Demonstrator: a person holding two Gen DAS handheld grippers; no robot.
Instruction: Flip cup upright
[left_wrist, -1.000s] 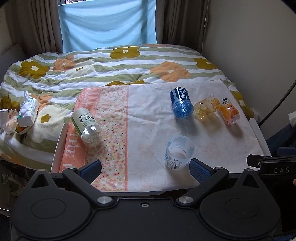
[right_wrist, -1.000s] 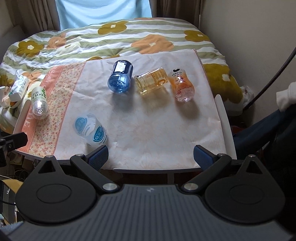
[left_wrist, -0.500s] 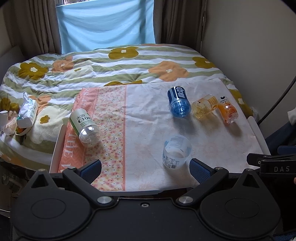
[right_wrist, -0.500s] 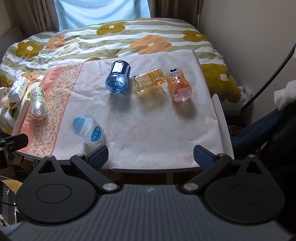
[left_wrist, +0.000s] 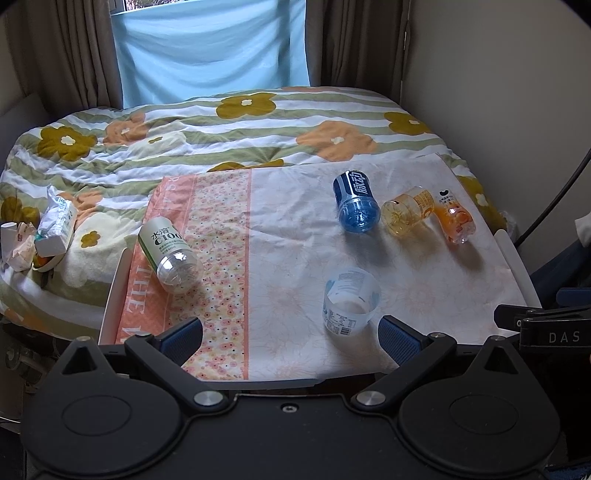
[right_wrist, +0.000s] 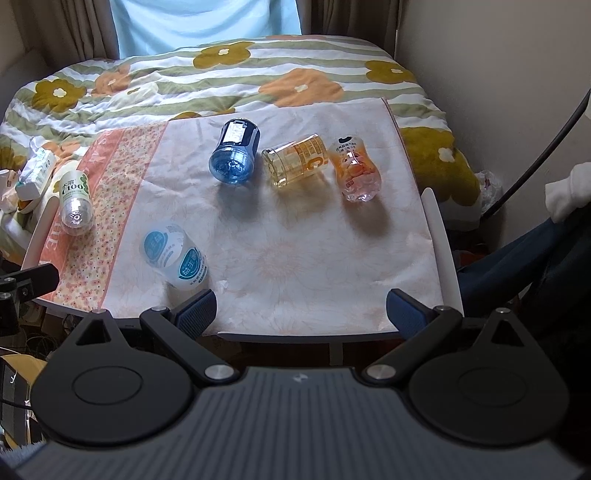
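Several cut-bottle cups lie on their sides on a cloth-covered table (left_wrist: 295, 258): a clear white-labelled cup (left_wrist: 351, 301) (right_wrist: 173, 260) near the front, a blue cup (left_wrist: 355, 206) (right_wrist: 234, 157), a yellow cup (left_wrist: 406, 214) (right_wrist: 297, 160), an orange cup (left_wrist: 454, 221) (right_wrist: 354, 173) and a green-labelled cup (left_wrist: 168, 249) (right_wrist: 75, 203) at the left. My left gripper (left_wrist: 290, 334) is open and empty, just in front of the table edge, its right finger beside the clear cup. My right gripper (right_wrist: 301, 310) is open and empty at the front edge.
A bed with a flowered quilt (left_wrist: 240, 125) lies behind the table. Tissue packs and clutter (left_wrist: 44, 229) sit on the bed at the left. A wall (left_wrist: 498, 92) and a dark cable (left_wrist: 554, 199) stand at the right. The table has white side rims (right_wrist: 439, 236).
Both grippers have drawn back and risen slightly, so the table and cups sit a little farther away. No cup has moved. Both grippers stay open.
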